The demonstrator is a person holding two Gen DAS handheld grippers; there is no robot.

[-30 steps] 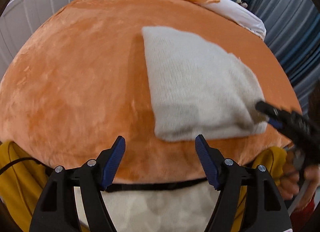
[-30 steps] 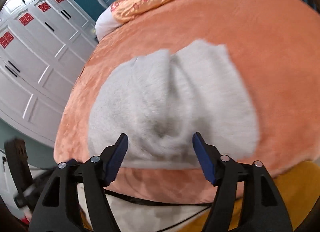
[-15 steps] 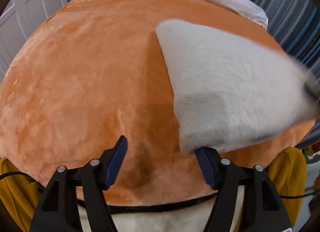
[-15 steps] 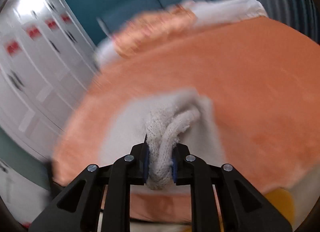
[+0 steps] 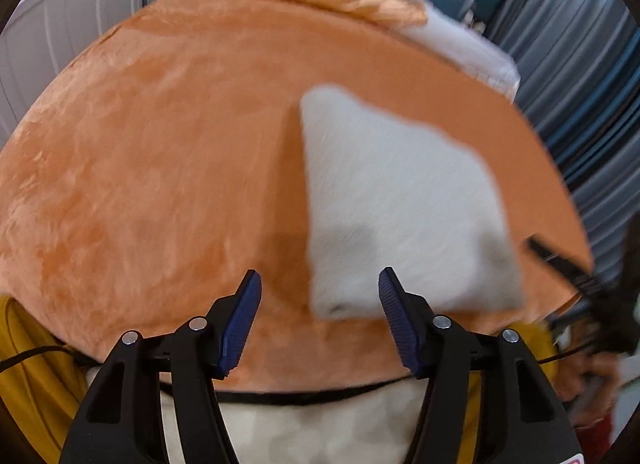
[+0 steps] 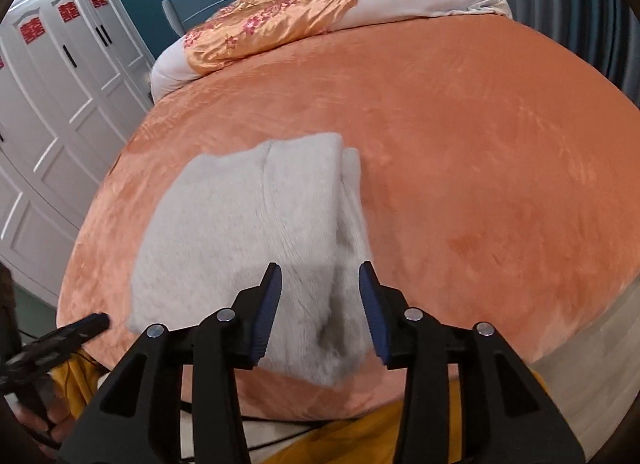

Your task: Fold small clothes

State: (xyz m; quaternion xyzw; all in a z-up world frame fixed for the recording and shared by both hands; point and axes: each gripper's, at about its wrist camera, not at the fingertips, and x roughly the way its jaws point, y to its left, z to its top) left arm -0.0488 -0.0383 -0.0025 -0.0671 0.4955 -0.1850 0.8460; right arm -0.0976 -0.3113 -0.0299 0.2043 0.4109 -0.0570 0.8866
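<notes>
The folded grey garment [image 6: 256,232] lies on the orange bed [image 6: 480,144], close to its near edge. Both left tongs [image 5: 320,320] and right tongs [image 6: 320,304] hang spread, empty. I'd press the layered right edge flat, squaring corners before another fold.

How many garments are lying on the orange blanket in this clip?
1. A folded grey-white fuzzy garment lies on the orange blanket near its front edge, just ahead of the open right hand-held gripper. No others show.
</notes>
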